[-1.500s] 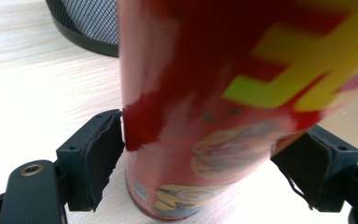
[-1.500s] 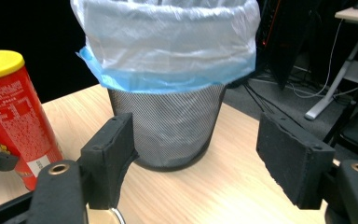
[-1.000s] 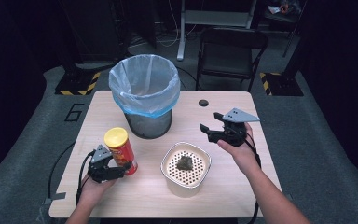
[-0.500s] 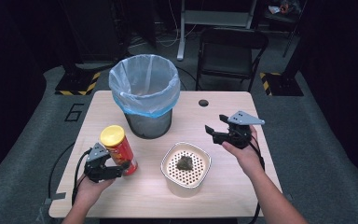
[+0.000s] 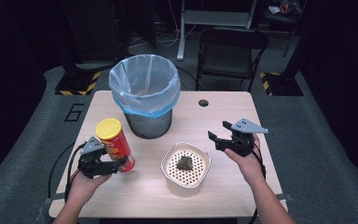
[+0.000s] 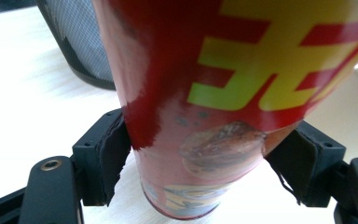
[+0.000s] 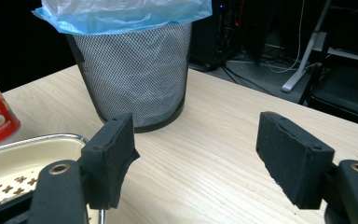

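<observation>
A red chip can with a yellow lid [image 5: 115,144] is at the table's left, tilted, with its base a little off the wood. My left gripper [image 5: 116,164] is shut on its lower part. In the left gripper view the can [image 6: 200,93] sits between both pads of the left gripper [image 6: 205,163], which press on its sides. My right gripper [image 5: 218,132] hovers open to the right of a cream perforated bowl [image 5: 186,181] that holds a dark lump [image 5: 185,163]. Nothing sits between the pads of the right gripper [image 7: 198,158].
A mesh waste basket with a blue-white liner [image 5: 144,93] stands at the back middle of the wooden table [image 5: 205,200], right behind the can. The basket [image 7: 135,70] is ahead of the right gripper. A small round hole [image 5: 203,102] marks the tabletop. A folding chair [image 5: 233,51] stands beyond.
The left hand has risen with the can, which now tilts more. The right gripper has slid a little to the right and nearer, still open.
</observation>
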A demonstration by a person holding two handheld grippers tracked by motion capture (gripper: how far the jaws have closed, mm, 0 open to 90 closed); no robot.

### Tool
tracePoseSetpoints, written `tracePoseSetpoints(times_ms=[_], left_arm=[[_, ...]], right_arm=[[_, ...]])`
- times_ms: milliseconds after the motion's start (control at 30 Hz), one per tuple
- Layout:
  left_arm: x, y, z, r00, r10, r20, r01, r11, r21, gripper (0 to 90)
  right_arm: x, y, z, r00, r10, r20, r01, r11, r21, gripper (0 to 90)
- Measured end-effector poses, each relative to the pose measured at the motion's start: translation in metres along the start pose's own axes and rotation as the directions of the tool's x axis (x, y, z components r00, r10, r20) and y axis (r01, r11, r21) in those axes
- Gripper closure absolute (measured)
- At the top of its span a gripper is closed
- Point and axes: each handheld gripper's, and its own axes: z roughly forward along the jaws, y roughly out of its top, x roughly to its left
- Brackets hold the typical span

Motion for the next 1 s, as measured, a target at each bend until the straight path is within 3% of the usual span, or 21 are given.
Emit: tracePoseSetpoints(times_ms=[267, 500, 733, 1000], left_arm=[[-0.002, 0.031, -0.016, 0.9999, -0.004, 0.014, 0.004, 0.9999, 0.015, 24.1], [-0.004, 0.059, -0.028, 0.9995, 0.024, 0.02, -0.025, 0.9995, 0.019, 24.1], [-0.007, 0.091, -0.043, 0.9988, 0.038, 0.032, -0.038, 0.9993, 0.005, 24.1], [-0.015, 0.129, -0.061, 0.9972, 0.061, 0.043, -0.061, 0.9981, -0.001, 24.1]], right_arm=[[0.008, -0.013, -0.007, 0.9998, 0.014, 0.014, -0.013, 1.0, -0.025, 27.9], [0.009, -0.037, 0.001, 0.9992, 0.014, 0.037, -0.015, 1.0, 0.011, 27.9], [0.005, -0.05, 0.004, 0.9973, 0.005, 0.074, -0.007, 0.999, 0.034, 27.9], [-0.003, -0.06, 0.001, 0.9938, 0.04, 0.103, -0.045, 0.998, 0.045, 27.9]])
